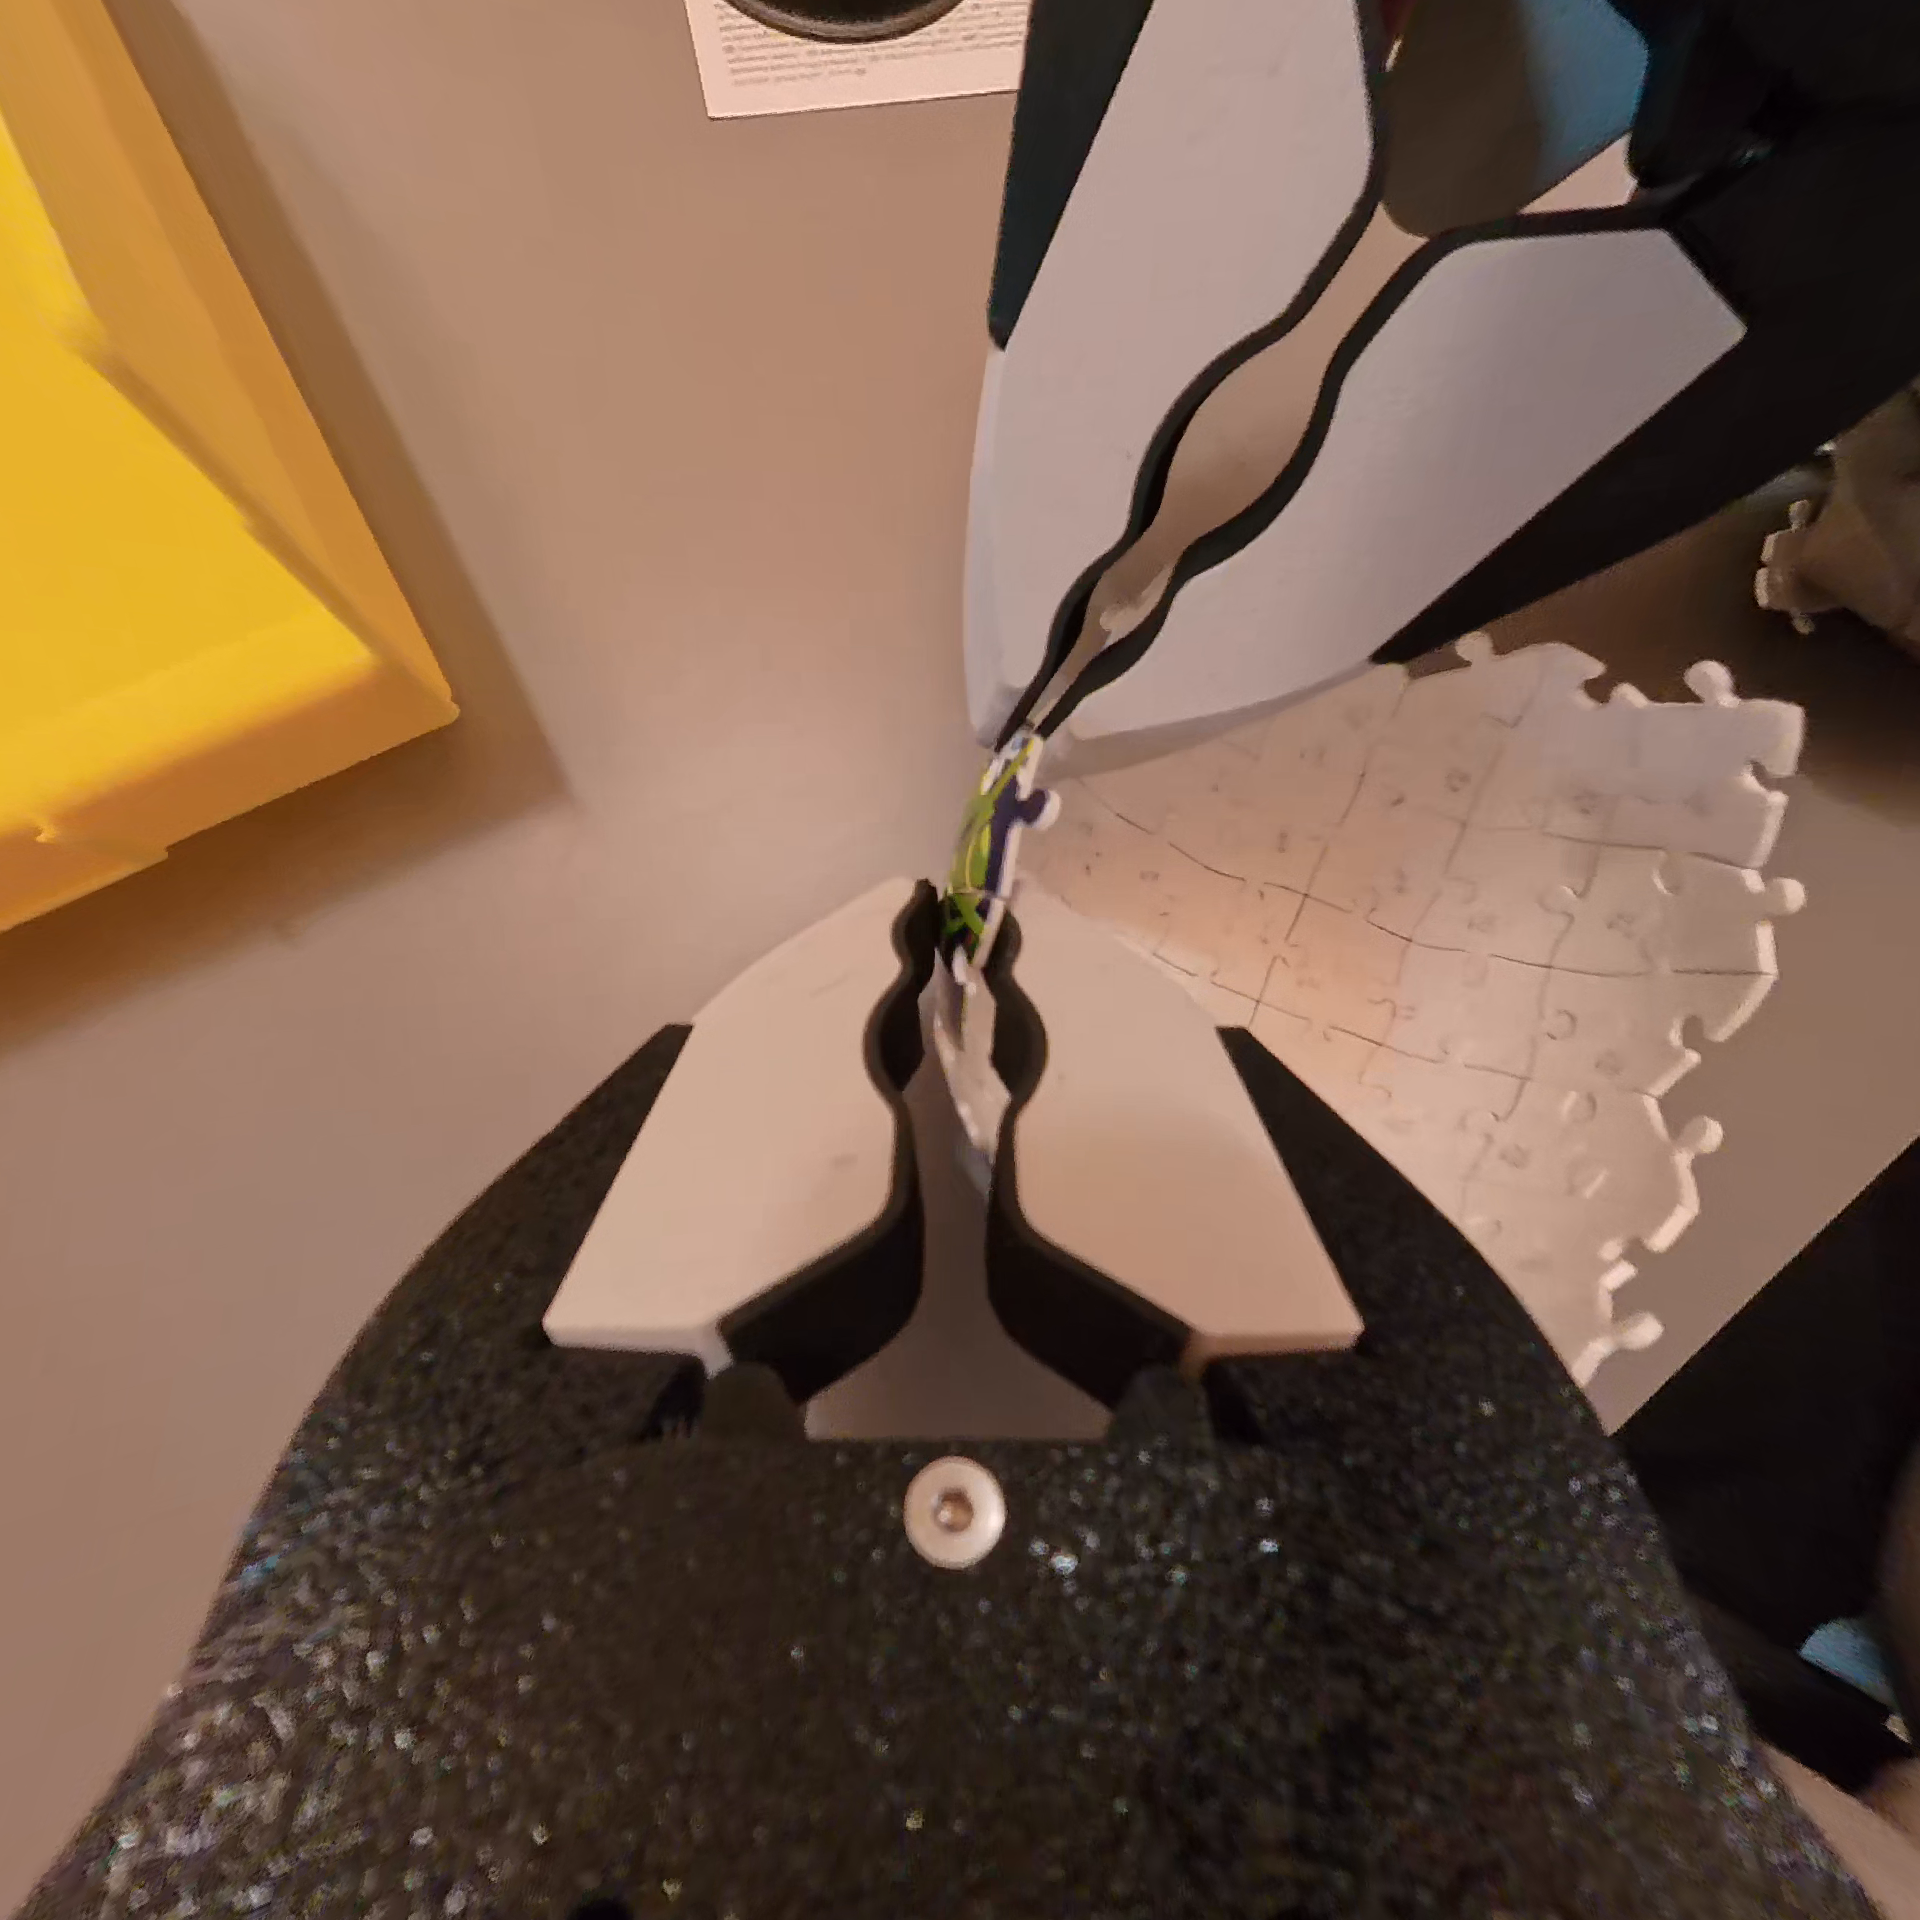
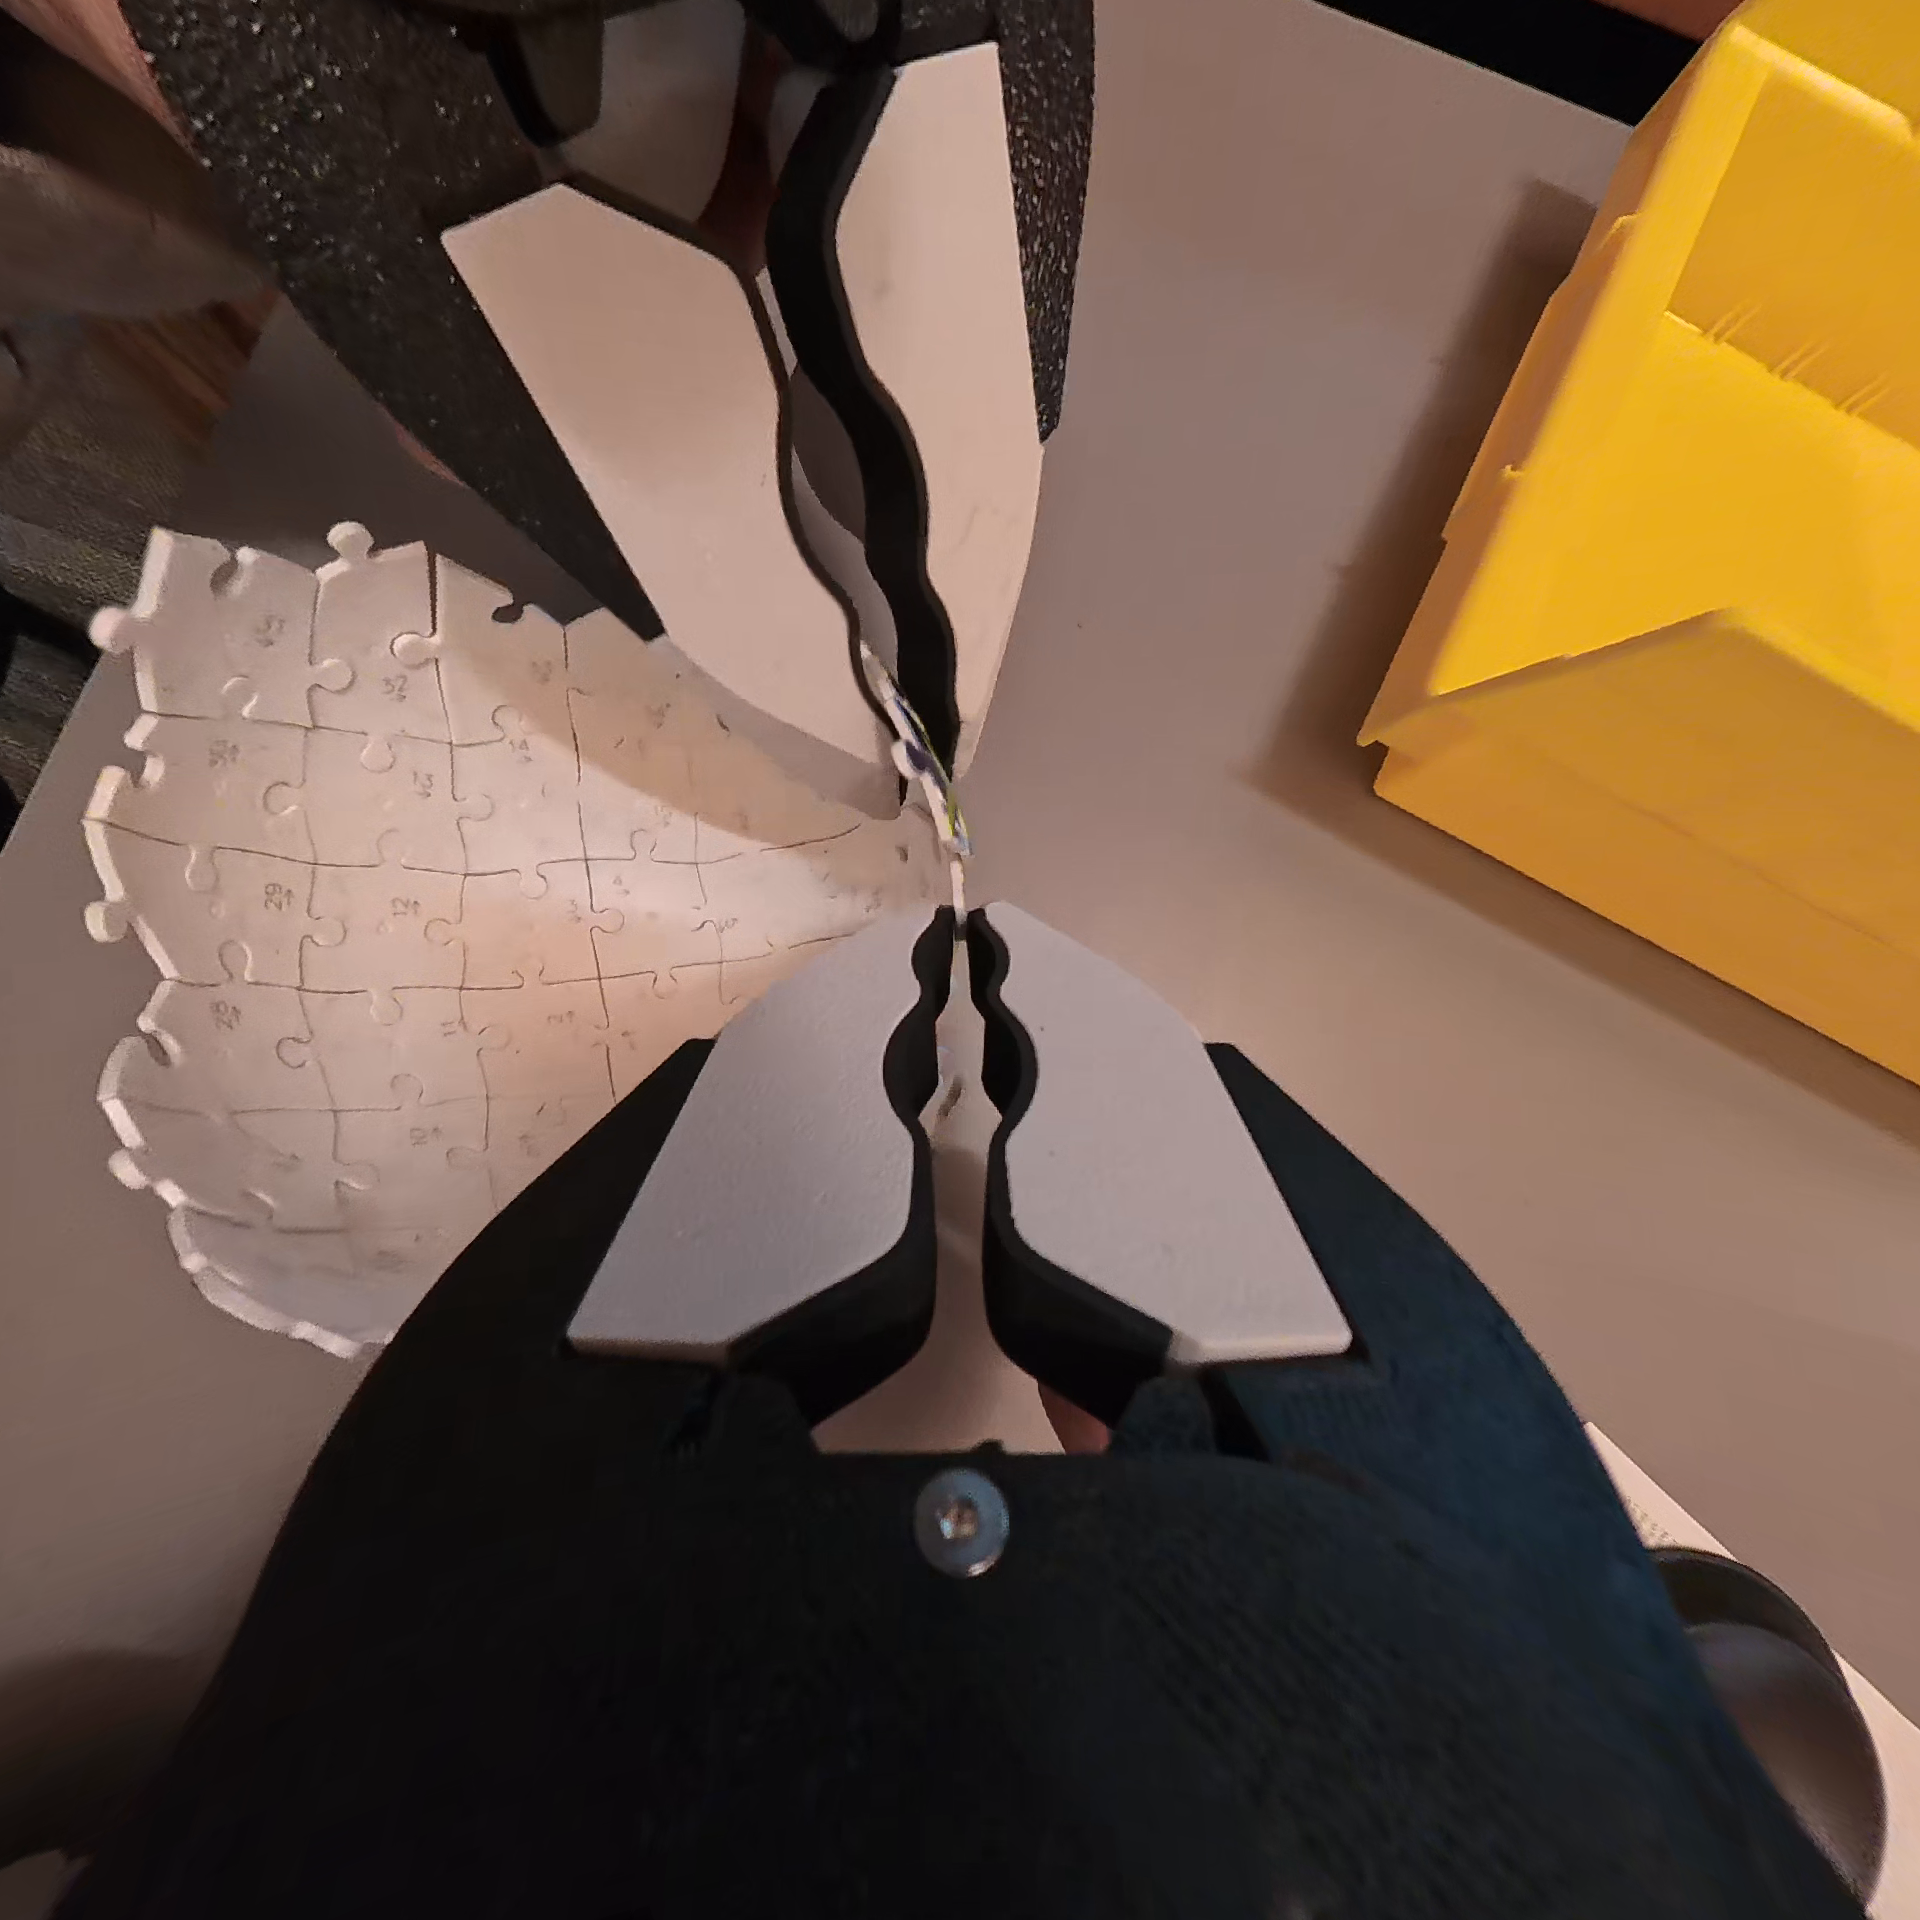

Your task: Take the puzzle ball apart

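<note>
Each camera sits behind its own fingers, looking steeply down at the desk [image 1: 665,499] from close range. The two views face each other. Both take in the curved puzzle shell [image 1: 1455,935] [image 2: 416,883] and the yellow bin [image 1: 156,571] [image 2: 1662,623].

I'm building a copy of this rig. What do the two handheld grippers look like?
Both match: the left gripper and right gripper have a speckled, rough black body, one silver hex screw at centre, and two flat pale grey fingers lined with wavy black pads. No cables show.
</note>
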`<state>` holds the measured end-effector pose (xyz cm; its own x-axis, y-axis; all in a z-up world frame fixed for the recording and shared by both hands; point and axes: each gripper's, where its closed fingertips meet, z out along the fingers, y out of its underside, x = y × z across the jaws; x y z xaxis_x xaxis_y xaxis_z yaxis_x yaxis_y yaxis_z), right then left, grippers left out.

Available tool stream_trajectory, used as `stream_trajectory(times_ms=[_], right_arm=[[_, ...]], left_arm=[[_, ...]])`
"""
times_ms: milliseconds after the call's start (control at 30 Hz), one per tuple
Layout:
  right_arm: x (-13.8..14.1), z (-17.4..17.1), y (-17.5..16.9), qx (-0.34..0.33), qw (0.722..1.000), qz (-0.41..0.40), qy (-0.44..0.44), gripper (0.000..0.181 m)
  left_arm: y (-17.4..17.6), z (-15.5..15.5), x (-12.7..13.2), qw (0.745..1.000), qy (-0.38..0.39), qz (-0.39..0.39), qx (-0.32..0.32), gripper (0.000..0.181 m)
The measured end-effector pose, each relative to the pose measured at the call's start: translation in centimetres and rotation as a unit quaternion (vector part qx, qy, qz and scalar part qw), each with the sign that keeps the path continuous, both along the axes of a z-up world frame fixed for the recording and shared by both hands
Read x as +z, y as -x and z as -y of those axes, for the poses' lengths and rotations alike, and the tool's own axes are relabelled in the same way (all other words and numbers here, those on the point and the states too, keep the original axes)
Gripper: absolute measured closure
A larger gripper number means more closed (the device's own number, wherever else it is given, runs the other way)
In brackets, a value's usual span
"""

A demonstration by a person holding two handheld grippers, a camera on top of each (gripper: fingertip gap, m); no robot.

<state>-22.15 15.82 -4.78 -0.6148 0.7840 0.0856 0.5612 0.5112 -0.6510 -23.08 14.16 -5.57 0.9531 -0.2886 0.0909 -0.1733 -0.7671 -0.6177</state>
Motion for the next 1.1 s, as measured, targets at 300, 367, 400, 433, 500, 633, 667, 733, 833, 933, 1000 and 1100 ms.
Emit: stream_trajectory(times_ms=[300,367,400,433,500,633,667,733,833,933,1000,1100], right_arm=[[-0.16,-0.07,0.12,-0.001,1.0,-0.001,0.002,0.178],[-0.25,-0.14,0.13,0.0,1.0,-0.001,-0.003,0.178],[-0.29,-0.16,0.14,0.0,1.0,-0.001,-0.005,0.178],[-0.31,-0.17,0.17,0.0,1.0,-0.002,-0.006,0.178],[-0.35,-0.26,0.23,-0.002,1.0,-0.003,-0.01,0.177],[-0.35,-0.27,0.32,-0.002,1.0,-0.006,-0.019,0.177],[-0.36,-0.27,0.33,-0.001,1.0,-0.007,-0.022,0.177],[-0.41,-0.28,0.33,0.002,1.0,-0.009,-0.029,0.176],[-0.45,-0.25,0.34,0.006,0.999,-0.011,-0.041,0.176],[-0.43,-0.21,0.39,0.012,0.999,-0.016,-0.05,0.176],[-0.37,-0.25,0.54,0.017,0.998,-0.024,-0.061,0.176],[-0.17,-0.33,0.58,0.029,0.995,-0.035,-0.087,0.176]], left_arm=[[0.18,0.13,-0.09,0.999,0.006,0.029,0.019,0.177],[0.24,0.18,-0.1,0.999,0.008,0.034,0.023,0.179],[0.21,0.19,-0.12,0.999,0.009,0.037,0.024,0.18],[0.21,0.18,-0.15,0.999,0.01,0.039,0.025,0.18],[0.23,0.18,-0.2,0.999,0.011,0.041,0.027,0.18],[0.27,0.22,-0.22,0.998,0.013,0.052,0.032,0.18],[0.28,0.23,-0.22,0.998,0.013,0.053,0.032,0.18],[0.27,0.23,-0.25,0.998,0.013,0.055,0.033,0.18],[0.19,0.27,-0.32,0.998,0.016,0.056,0.03,0.179],[0.25,0.29,-0.35,0.998,0.017,0.054,0.029,0.179],[0.34,0.28,-0.32,0.998,0.017,0.05,0.031,0.179],[0.4,0.22,-0.22,0.998,0.014,0.044,0.032,0.18]])
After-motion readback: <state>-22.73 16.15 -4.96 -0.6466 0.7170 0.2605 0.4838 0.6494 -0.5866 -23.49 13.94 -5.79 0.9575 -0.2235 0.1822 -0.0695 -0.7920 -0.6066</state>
